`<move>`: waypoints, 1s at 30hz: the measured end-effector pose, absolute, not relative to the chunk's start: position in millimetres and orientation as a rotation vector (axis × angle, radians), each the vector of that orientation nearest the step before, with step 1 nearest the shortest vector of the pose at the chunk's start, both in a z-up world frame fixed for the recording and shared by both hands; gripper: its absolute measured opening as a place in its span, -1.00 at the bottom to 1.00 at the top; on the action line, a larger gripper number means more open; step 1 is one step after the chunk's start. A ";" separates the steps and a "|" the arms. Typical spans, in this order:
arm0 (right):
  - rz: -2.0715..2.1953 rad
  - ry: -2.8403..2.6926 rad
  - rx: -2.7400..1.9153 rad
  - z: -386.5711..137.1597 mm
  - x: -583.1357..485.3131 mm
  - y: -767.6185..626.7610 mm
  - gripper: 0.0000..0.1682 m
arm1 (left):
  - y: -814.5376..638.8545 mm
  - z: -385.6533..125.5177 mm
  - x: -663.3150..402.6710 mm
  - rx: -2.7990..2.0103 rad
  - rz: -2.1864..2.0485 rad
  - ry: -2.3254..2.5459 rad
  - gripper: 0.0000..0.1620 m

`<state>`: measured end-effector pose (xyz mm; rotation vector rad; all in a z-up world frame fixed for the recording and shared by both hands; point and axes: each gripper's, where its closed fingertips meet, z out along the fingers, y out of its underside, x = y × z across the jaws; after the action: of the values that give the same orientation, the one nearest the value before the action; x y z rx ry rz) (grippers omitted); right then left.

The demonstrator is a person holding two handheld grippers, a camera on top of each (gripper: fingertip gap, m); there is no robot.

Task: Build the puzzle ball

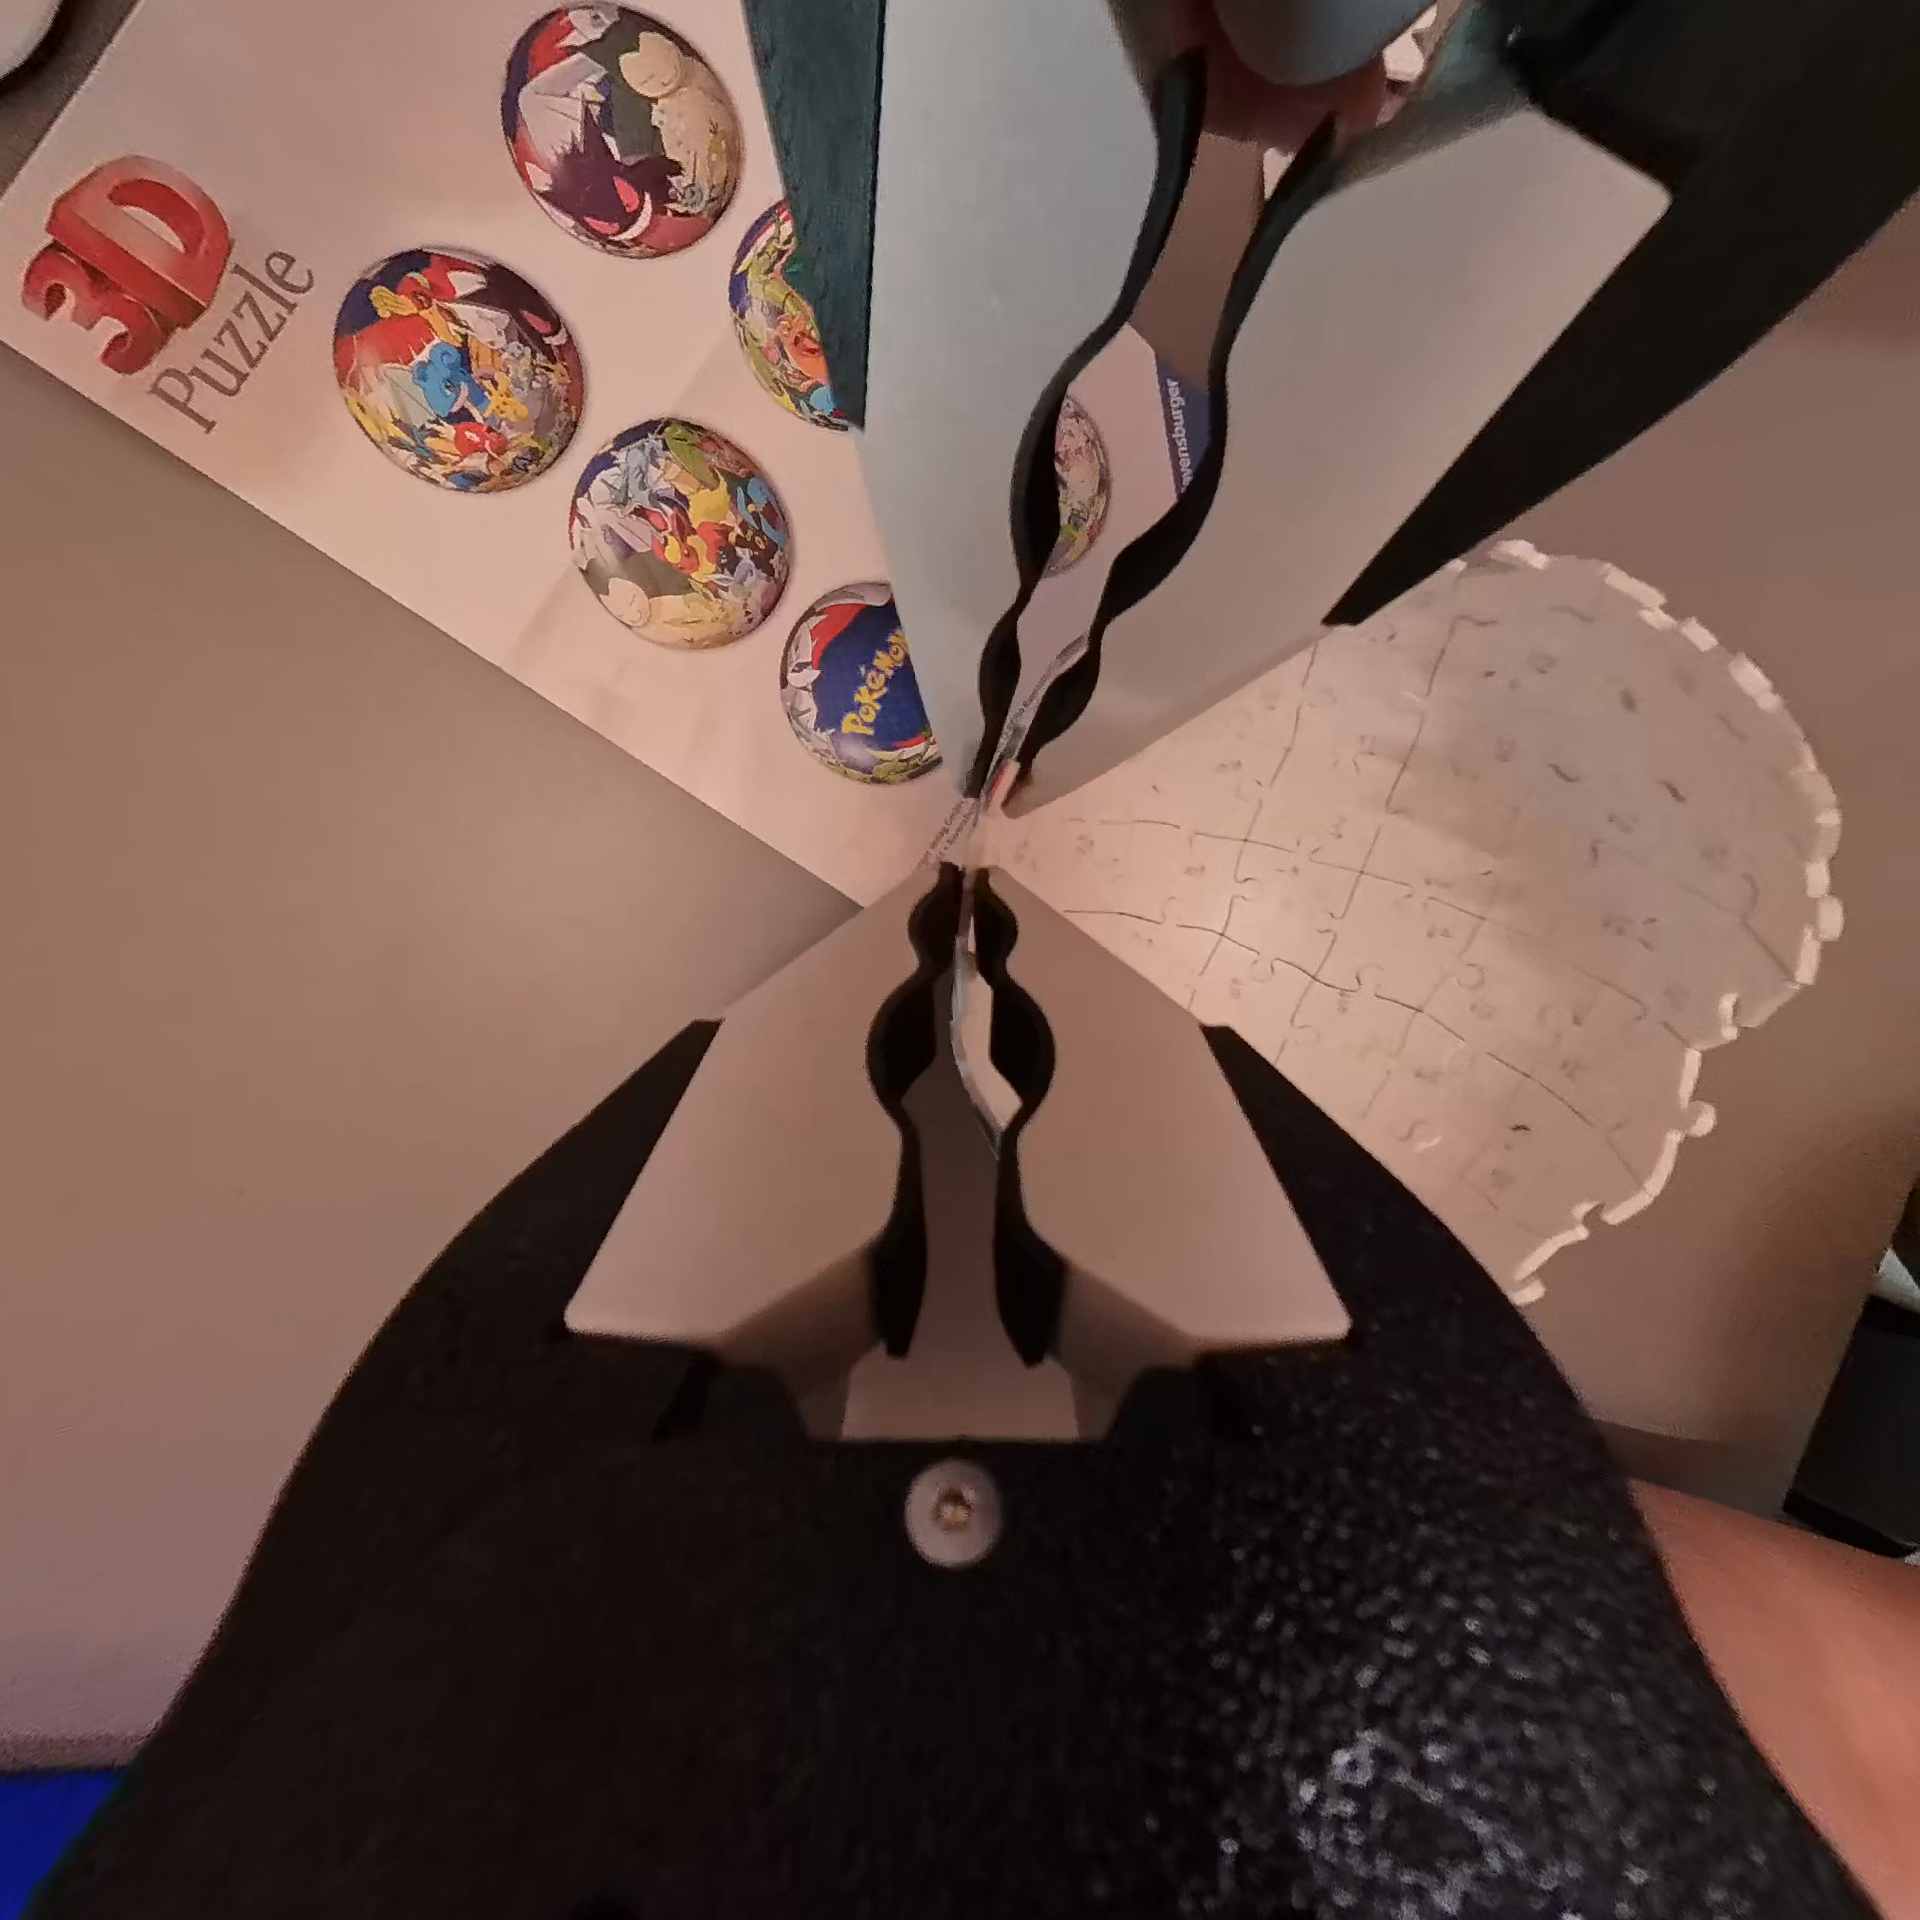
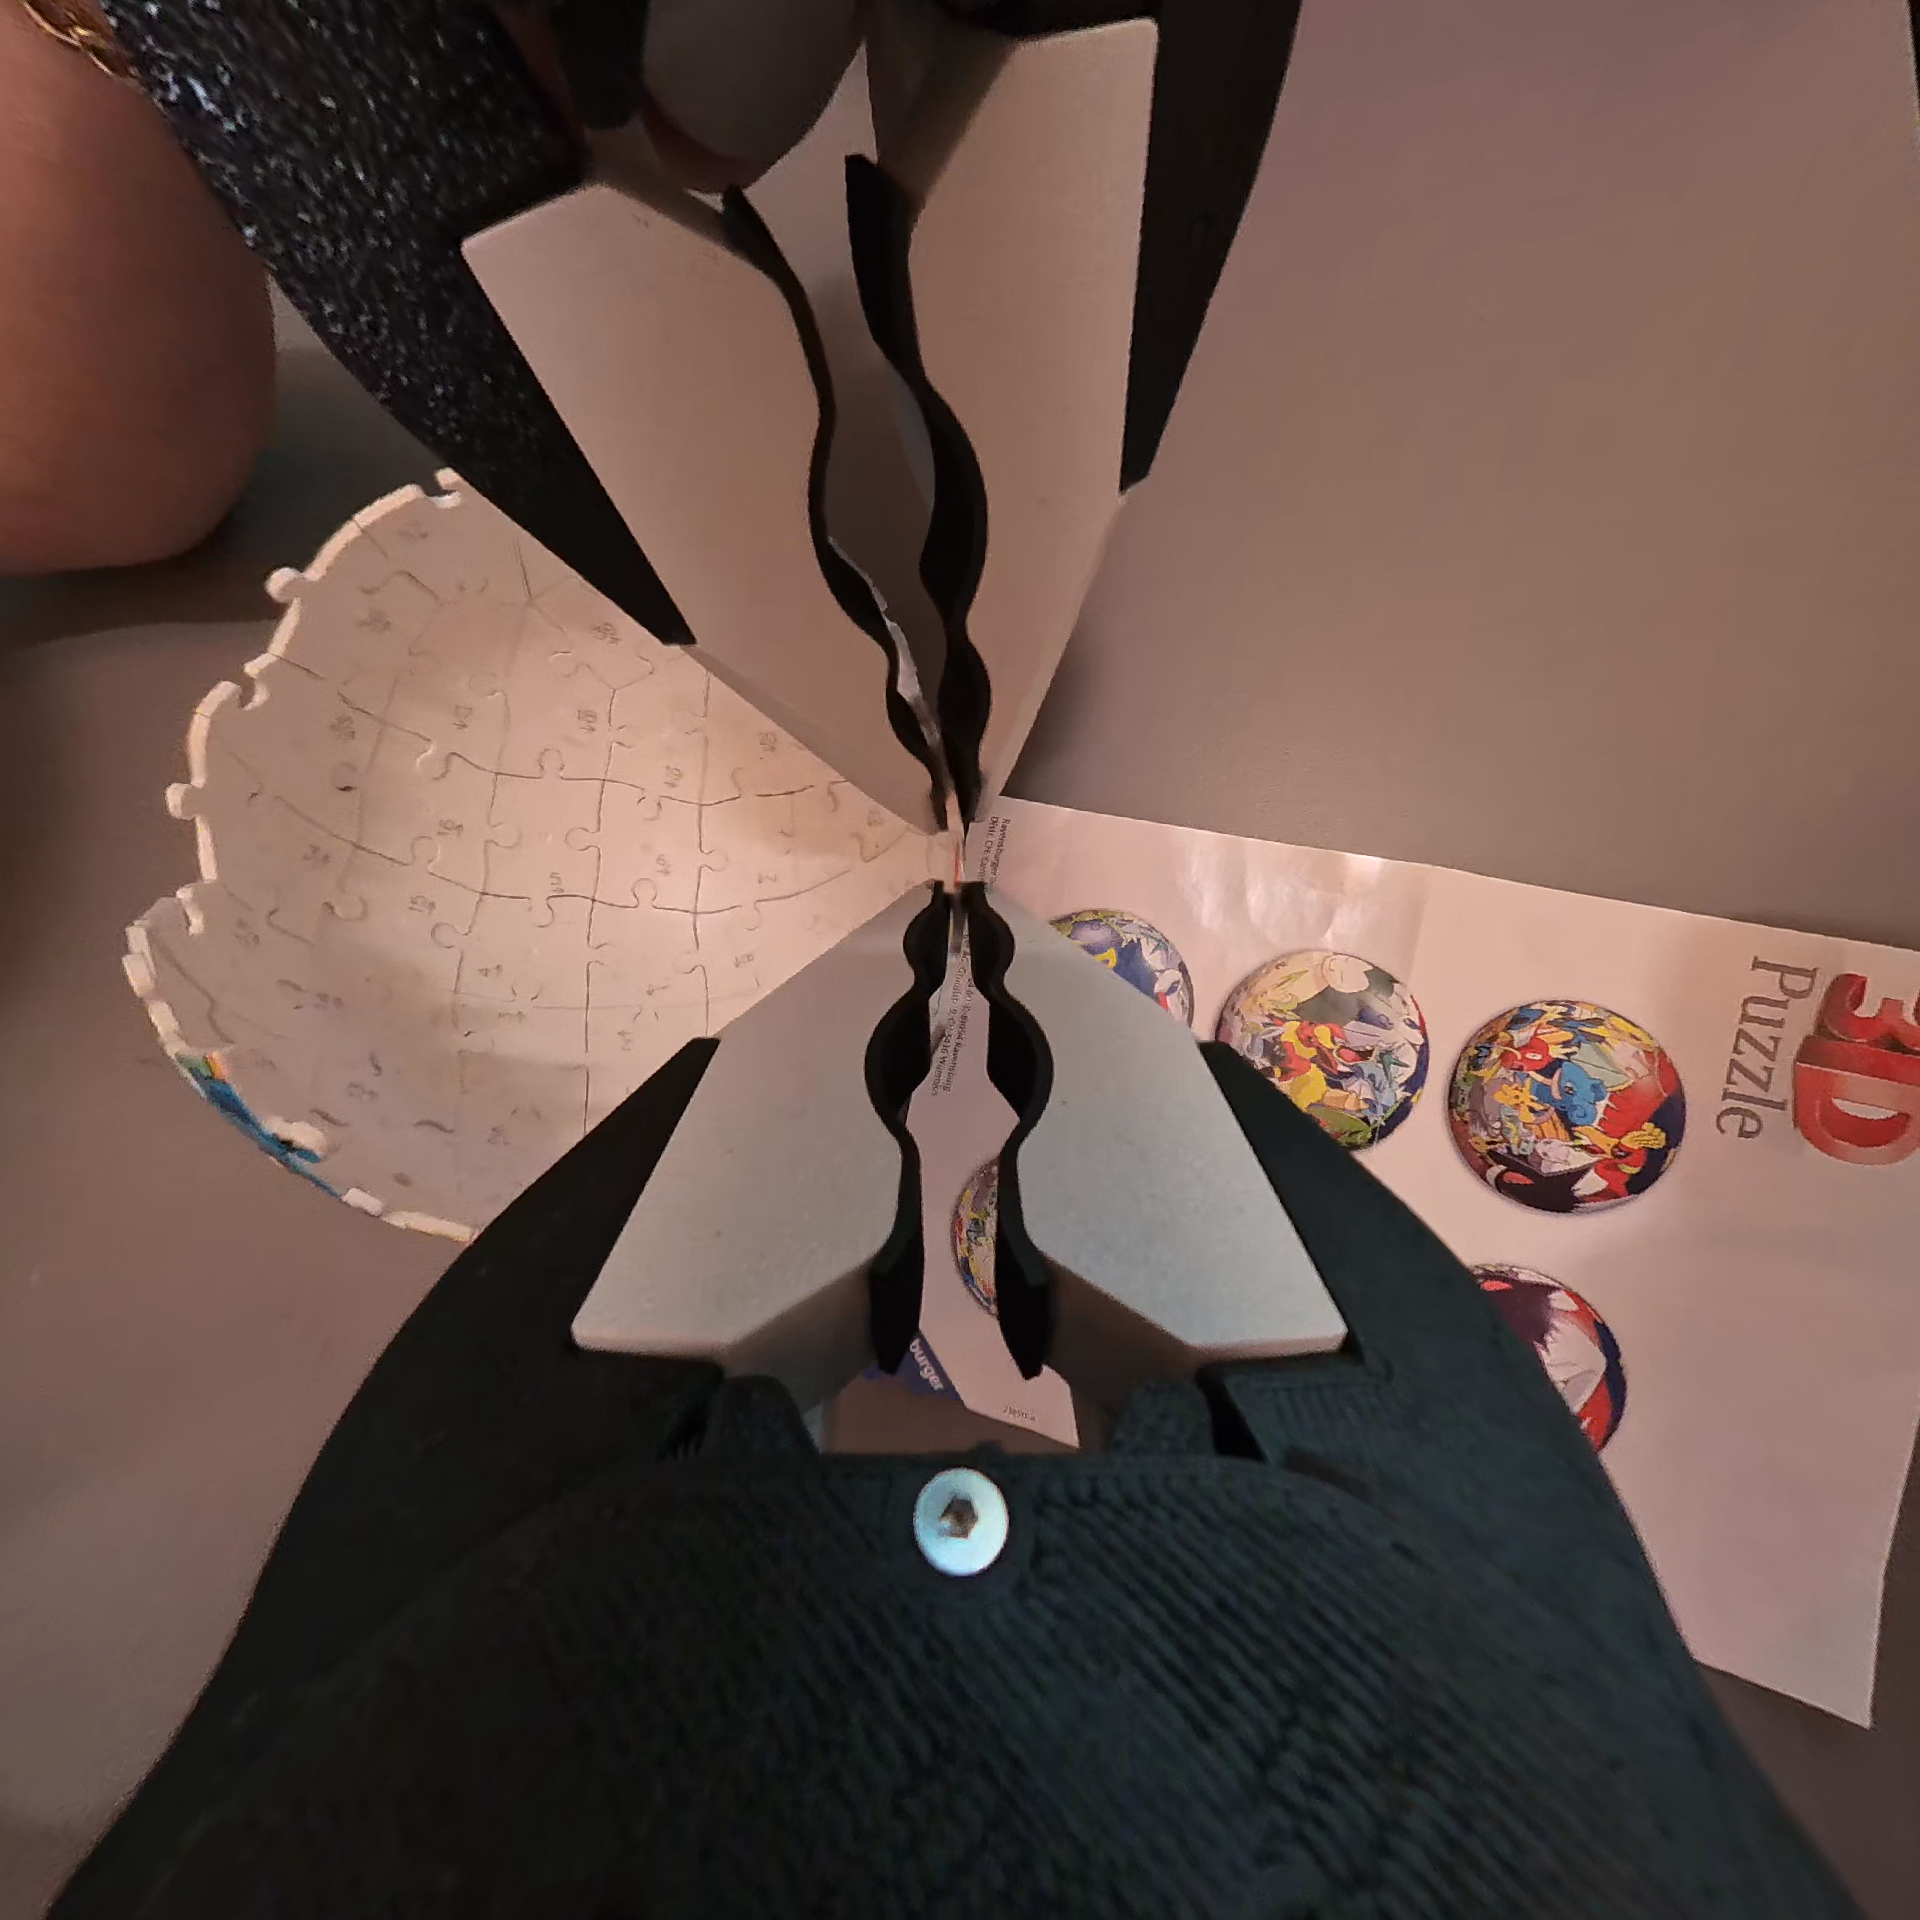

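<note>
The half-built puzzle ball (image 1: 1507, 883) lies on the table as a white bowl with a toothed rim, its inside facing me; it also shows in the right wrist view (image 2: 468, 883). My left gripper (image 1: 961, 883) is shut on a thin puzzle piece (image 1: 964, 1029), seen edge-on between its fingers. The piece also shows in the right wrist view (image 2: 902, 649), inside the left gripper (image 2: 951, 816). My right gripper (image 2: 954, 894) is shut and meets the left gripper tip to tip beside the bowl's rim; it also shows in the left wrist view (image 1: 992, 790). I cannot tell whether it pinches the piece.
A white printed leaflet (image 1: 416, 260) with pictures of coloured balls lies flat on the grey table (image 1: 312, 1039), on the far side of the grippers from the bowl; it also shows in the right wrist view (image 2: 1558, 1299). A person's arm (image 2: 104, 312) is near the bowl. Only a small space, under 4 cm, lies between the two pairs of fingers.
</note>
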<state>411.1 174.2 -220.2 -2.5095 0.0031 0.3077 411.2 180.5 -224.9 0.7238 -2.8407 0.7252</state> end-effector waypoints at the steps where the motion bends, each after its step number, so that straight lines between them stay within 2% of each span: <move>1: 0.310 0.002 -2.511 -220.8 410.4 174.5 -0.99 | 179.9 -224.6 411.1 0.713 0.730 -2.844 -1.00; 7: 0.310 -0.006 -2.519 -222.1 409.9 173.5 -0.99 | 177.3 -224.4 409.9 0.714 0.752 -2.821 -1.00; 12: 0.313 -0.001 -2.520 -221.4 410.5 171.6 -0.99 | 176.6 -212.1 417.4 0.745 0.854 -2.831 -0.77; 30: 0.217 0.031 -2.520 -204.3 419.2 160.3 -0.68 | 193.0 -184.3 417.1 0.768 0.960 -2.915 -0.70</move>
<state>419.2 160.3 -204.3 -2.5198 0.0311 0.2168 417.1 193.0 -184.3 0.7675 -2.9149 0.9605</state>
